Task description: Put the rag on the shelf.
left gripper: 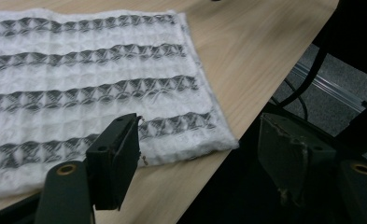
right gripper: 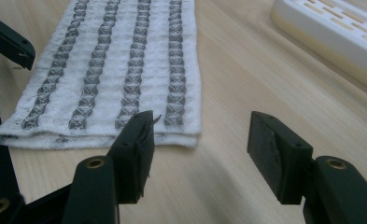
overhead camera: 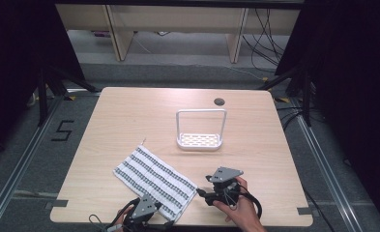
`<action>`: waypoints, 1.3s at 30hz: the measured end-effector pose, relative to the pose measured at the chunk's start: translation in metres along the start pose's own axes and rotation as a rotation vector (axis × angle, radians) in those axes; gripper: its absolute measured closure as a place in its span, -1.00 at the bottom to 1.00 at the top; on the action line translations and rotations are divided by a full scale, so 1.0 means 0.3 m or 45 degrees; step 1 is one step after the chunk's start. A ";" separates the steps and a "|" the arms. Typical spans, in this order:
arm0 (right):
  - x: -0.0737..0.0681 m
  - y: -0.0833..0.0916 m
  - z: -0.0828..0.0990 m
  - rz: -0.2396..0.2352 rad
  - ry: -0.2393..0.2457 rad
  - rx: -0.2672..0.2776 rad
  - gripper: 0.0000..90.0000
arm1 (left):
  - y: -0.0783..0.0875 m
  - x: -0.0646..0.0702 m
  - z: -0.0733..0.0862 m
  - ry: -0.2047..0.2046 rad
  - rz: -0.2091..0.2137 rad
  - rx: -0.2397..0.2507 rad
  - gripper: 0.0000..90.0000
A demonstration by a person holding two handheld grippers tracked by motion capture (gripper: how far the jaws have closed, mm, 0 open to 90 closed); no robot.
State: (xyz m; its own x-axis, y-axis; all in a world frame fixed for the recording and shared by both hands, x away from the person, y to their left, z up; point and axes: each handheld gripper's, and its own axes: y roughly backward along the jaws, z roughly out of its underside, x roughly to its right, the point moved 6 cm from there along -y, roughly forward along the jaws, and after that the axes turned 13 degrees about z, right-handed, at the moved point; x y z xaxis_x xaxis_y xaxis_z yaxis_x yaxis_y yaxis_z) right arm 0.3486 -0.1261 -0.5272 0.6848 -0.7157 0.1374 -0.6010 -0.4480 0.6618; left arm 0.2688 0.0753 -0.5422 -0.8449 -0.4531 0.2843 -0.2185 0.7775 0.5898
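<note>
A folded white waffle-weave towel with grey stripes (overhead camera: 154,180) lies flat on the wooden table (overhead camera: 129,116), near and in front of the white rack (overhead camera: 200,129). The left gripper (left gripper: 197,154) sits at the towel's near corner, jaws wide, gripping nothing. The right gripper (right gripper: 200,149) faces the towel's right corner, jaws apart and empty.

A folded towel (overhead camera: 154,179) lies flat on the table (overhead camera: 129,116), left of centre and near the front edge. Behind it, to the right, stands a rack (overhead camera: 200,129). The left gripper (overhead camera: 166,223) sits at the towel's near corner, the right gripper (overhead camera: 203,192) just beside its right-hand corner
</note>
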 end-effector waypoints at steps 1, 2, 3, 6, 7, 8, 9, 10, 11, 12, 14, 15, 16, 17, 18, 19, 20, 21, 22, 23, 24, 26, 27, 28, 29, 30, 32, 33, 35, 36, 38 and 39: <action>-0.007 -0.003 -0.002 -0.002 -0.010 -0.002 -0.05 | -0.006 0.004 -0.002 -0.006 0.003 -0.007 -0.34; -0.008 -0.007 -0.003 -0.002 0.003 -0.010 -0.04 | -0.012 0.009 -0.005 -0.007 0.008 -0.007 -0.33; -0.011 -0.012 -0.005 -0.008 0.010 -0.013 -0.04 | -0.015 0.013 -0.007 -0.021 0.024 -0.025 -0.31; -0.024 -0.026 -0.008 -0.018 0.004 -0.033 -0.03 | -0.034 0.019 -0.009 -0.030 0.018 -0.023 -0.26; -0.028 -0.035 -0.010 -0.014 0.003 -0.019 -0.02 | -0.038 0.022 -0.010 -0.033 0.022 -0.021 -0.24; -0.028 -0.034 -0.010 -0.020 0.019 -0.037 -0.02 | -0.039 0.019 -0.007 -0.058 0.008 -0.054 -0.22; -0.033 -0.041 -0.011 -0.023 0.020 -0.047 -0.01 | -0.045 0.020 -0.009 -0.063 0.006 -0.043 -0.20; -0.035 -0.046 -0.012 -0.023 0.028 -0.046 0.00 | -0.046 0.019 -0.006 -0.062 -0.001 -0.057 -0.18; -0.036 -0.049 -0.013 -0.028 0.033 -0.049 0.00 | -0.047 0.018 -0.007 -0.085 -0.004 -0.065 -0.16; -0.039 -0.054 -0.014 -0.027 0.036 -0.044 0.01 | -0.047 0.018 -0.007 -0.092 -0.004 -0.069 -0.15; -0.043 -0.059 -0.016 -0.030 0.042 -0.052 0.02 | -0.048 0.024 -0.008 -0.086 0.006 -0.057 -0.11; -0.046 -0.060 -0.016 -0.034 0.036 -0.061 0.03 | -0.051 0.025 -0.006 -0.069 0.000 -0.050 -0.09; -0.047 -0.069 -0.018 -0.024 0.040 -0.039 0.03 | -0.049 0.019 -0.007 -0.108 -0.007 -0.071 -0.07; -0.048 -0.074 -0.019 -0.026 0.054 -0.037 0.03 | -0.049 0.020 -0.006 -0.114 -0.008 -0.079 -0.05; -0.055 -0.069 -0.017 -0.041 0.026 -0.077 0.03 | -0.053 0.022 -0.004 -0.109 -0.011 -0.080 -0.03; -0.052 -0.076 -0.018 -0.039 0.051 -0.066 0.03 | -0.053 0.021 -0.004 -0.126 -0.014 -0.089 -0.01; -0.057 -0.080 -0.018 -0.036 0.035 -0.066 0.04 | -0.057 0.021 -0.003 -0.138 -0.014 -0.095 0.01; -0.054 -0.086 -0.020 -0.035 0.052 -0.057 0.04 | -0.059 0.022 -0.002 -0.142 -0.014 -0.106 0.03; -0.055 -0.089 -0.021 -0.038 0.057 -0.054 0.04 | -0.064 0.024 -0.004 -0.152 -0.005 -0.105 0.06; -0.055 -0.089 -0.019 -0.040 0.062 -0.072 0.05 | -0.067 0.025 -0.002 -0.139 -0.009 -0.110 0.11; -0.056 -0.089 -0.019 -0.043 0.064 -0.080 0.07 | -0.069 0.022 -0.004 -0.172 -0.003 -0.124 0.14; -0.059 -0.097 -0.018 -0.034 0.056 -0.079 0.08 | -0.074 0.021 0.001 -0.163 -0.013 -0.142 0.21; -0.060 -0.099 -0.017 -0.038 0.064 -0.089 0.11 | -0.079 0.020 0.003 -0.163 -0.009 -0.144 0.24; -0.061 -0.102 -0.016 -0.046 0.081 -0.099 0.12 | -0.080 0.021 0.004 -0.170 -0.008 -0.140 0.24; -0.063 -0.106 -0.013 -0.027 0.065 -0.107 0.14 | -0.081 0.021 0.005 -0.161 -0.008 -0.132 0.28; -0.063 -0.104 -0.012 -0.034 0.074 -0.127 0.15 | -0.077 0.015 0.002 -0.185 -0.006 -0.138 0.31; -0.066 -0.114 -0.009 -0.030 0.077 -0.124 0.19 | -0.075 0.009 0.005 -0.168 -0.008 -0.138 0.38; -0.063 -0.120 -0.009 -0.030 0.106 -0.116 0.21 | -0.072 0.005 0.004 -0.186 -0.008 -0.141 0.40; -0.069 -0.115 -0.008 -0.059 0.071 -0.148 0.29 | -0.073 0.004 0.007 -0.171 -0.011 -0.137 0.45; -0.066 -0.121 -0.008 -0.048 0.088 -0.129 0.34 | -0.072 0.002 0.007 -0.181 -0.013 -0.139 0.49; -0.067 -0.121 -0.008 -0.056 0.075 -0.131 0.43 | -0.067 -0.005 0.005 -0.206 -0.013 -0.143 0.58; -0.063 -0.120 -0.007 -0.057 0.086 -0.139 0.54 | -0.071 -0.006 0.006 -0.179 -0.010 -0.125 0.68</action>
State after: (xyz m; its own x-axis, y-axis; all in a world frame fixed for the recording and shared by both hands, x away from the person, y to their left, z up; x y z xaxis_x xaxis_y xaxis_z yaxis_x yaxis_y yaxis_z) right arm 0.3582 -0.0952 -0.5520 0.7385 -0.6567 0.1528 -0.5234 -0.4154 0.7440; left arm 0.2741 0.0603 -0.5565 -0.9049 -0.3883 0.1744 -0.1829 0.7247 0.6644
